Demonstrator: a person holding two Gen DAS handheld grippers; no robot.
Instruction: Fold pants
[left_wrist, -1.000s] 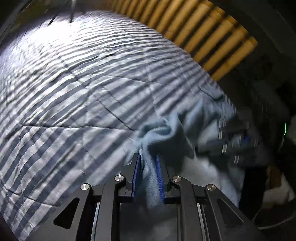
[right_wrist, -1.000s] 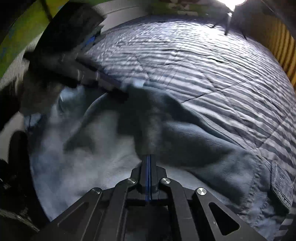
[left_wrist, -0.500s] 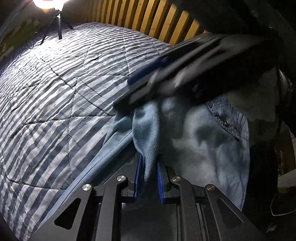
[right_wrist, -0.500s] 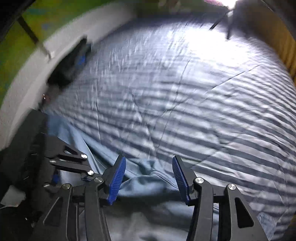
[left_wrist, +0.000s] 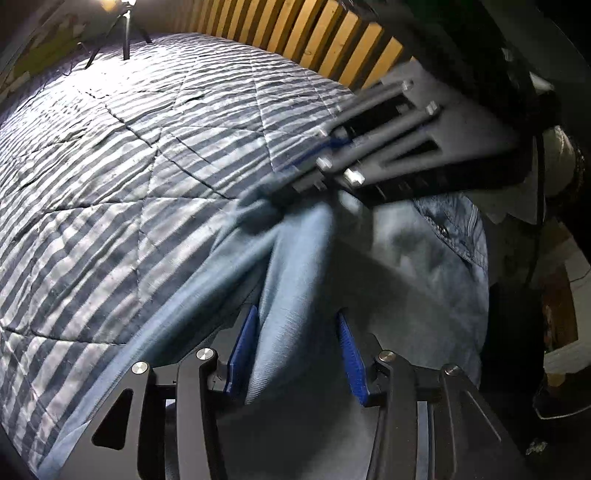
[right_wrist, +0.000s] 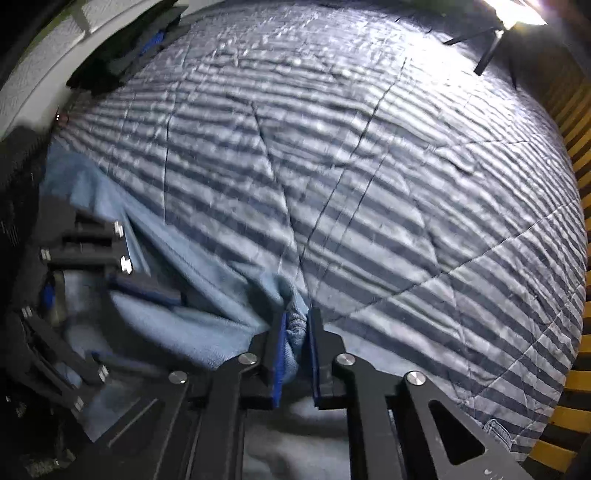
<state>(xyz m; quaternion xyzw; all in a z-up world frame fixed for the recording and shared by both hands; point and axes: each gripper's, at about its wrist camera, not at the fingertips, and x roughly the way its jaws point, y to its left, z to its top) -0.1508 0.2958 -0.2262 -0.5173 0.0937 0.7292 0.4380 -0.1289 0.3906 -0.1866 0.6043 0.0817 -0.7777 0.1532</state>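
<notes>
Pants: pale blue denim pants (left_wrist: 424, 258) lie bunched at the near edge of the bed, on the striped quilt (left_wrist: 147, 166); the waistband with its button shows toward the near right corner in the left wrist view.
Left gripper: the left gripper (left_wrist: 295, 354) has its fingers (left_wrist: 242, 354) opening; a hanging fold of denim is between them, but the pads no longer press it from both sides.
Right gripper: the right gripper (right_wrist: 295, 354) is closing its fingers (right_wrist: 277, 362) on a gathered wad of cloth; the pads press it on both sides, close to shut.
Handling: a judgement: the fabric is soft and limp, fairly heavy for cloth, not slippery and not fragile. It sags wherever it is unsupported, so a pinch on a thick hem or on the waistband should hold better than one on a single loose layer.
Where to hold: the two ends of the waistband, or a leg hem, look best for spreading it flat.
Against one second ago: the left fingers were then clamped tight on the fold; now they stand apart. The right fingers were shut with no cloth visible between them, opened wide half a second ago, and now bite the denim.
Background: a wooden slatted headboard (left_wrist: 332, 40) and a lamp on a tripod (left_wrist: 125, 33) stand at the far edge.
</notes>
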